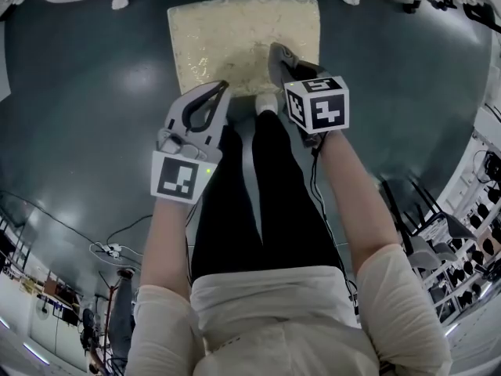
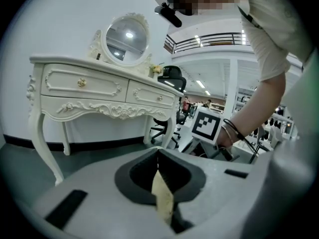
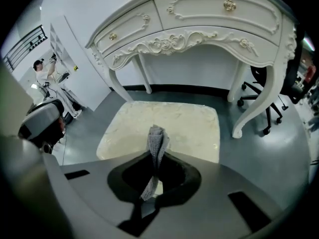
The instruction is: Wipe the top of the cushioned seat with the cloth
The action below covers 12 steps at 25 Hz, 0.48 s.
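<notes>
Above the cushioned seat (image 1: 235, 37) the room is open, and bare floor (image 1: 94, 100) lies free to its left and right, but at the far side the white dressing table (image 3: 199, 14) and its curved legs (image 3: 263, 96) close the way.

A white carved dressing table (image 2: 99, 91) stands against a pale wall. It has scrolled trim under the drawers, curved legs and small gold drawer knobs (image 2: 81, 83). On its top sits an oval mirror (image 2: 127, 39) in an ornate white frame, with a small bunch of flowers (image 2: 157, 68) beside it. A black office chair (image 3: 261, 83) on castors stands just past one end of the table. The floor (image 1: 86, 92) is dark teal and glossy. A white power strip (image 1: 109, 250) with trailing cables lies on it. A railed balcony (image 2: 209, 40) runs above the hall behind, under strip lights. A person (image 3: 42, 68) in a light top stands far off beside white shelving.
</notes>
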{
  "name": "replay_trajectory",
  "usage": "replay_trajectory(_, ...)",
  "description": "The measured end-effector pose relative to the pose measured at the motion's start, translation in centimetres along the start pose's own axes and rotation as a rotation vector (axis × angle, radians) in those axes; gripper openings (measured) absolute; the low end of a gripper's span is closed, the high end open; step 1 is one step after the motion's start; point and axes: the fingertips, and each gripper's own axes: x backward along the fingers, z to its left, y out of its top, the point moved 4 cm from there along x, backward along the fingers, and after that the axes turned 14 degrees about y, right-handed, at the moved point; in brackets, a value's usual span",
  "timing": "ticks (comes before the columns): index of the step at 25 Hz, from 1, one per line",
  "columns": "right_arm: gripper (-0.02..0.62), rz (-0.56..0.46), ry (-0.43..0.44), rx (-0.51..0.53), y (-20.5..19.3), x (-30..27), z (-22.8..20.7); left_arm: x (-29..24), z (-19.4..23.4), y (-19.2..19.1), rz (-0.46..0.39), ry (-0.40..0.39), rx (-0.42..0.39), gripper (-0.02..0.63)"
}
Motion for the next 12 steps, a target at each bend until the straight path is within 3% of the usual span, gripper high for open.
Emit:
replay_trajectory(8, 0.027, 0.035, 0.129, 0.047, -1.2, -6.0, 10.0, 6.1, 6.5, -3.5, 0.031, 0.076, 0.032, 0.002)
replay_trajectory(12, 0.027, 0.058, 0.176, 0.069, -1.4, -9.2, 12.7, 7.0, 8.5, -5.1, 0.043, 0.096, 0.040, 0.002)
